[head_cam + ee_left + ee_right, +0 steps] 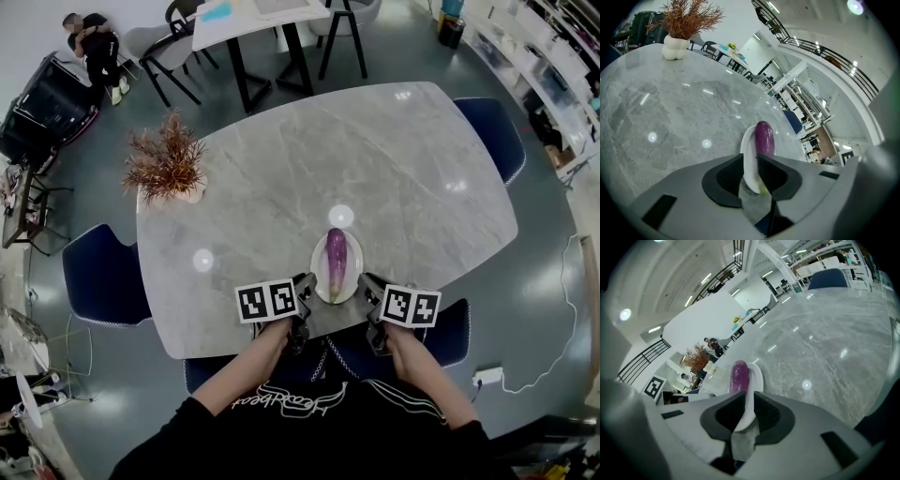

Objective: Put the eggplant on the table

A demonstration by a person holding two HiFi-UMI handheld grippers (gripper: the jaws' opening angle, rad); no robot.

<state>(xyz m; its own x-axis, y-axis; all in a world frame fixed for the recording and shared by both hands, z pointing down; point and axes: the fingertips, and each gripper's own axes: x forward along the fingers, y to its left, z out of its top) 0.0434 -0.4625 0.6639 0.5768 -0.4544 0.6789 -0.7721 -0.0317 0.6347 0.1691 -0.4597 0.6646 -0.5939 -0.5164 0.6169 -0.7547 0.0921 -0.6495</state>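
Note:
A purple eggplant (336,262) lies lengthwise on a small white oval plate (352,281) at the near edge of the grey marble table (394,159). My left gripper (306,287) is shut on the plate's left rim and my right gripper (367,287) on its right rim. In the left gripper view the jaws (750,167) pinch the plate (748,152), with the eggplant (764,138) just beyond. The right gripper view shows the same: jaws (749,405) closed on the plate (757,376) beside the eggplant (739,376). I cannot tell if the plate rests on the table or is lifted.
A dried plant in a white vase (169,164) stands at the table's far left corner. Blue chairs sit at the left (101,277), far right (494,131) and near side (452,330). A person (94,45) sits far back on the floor.

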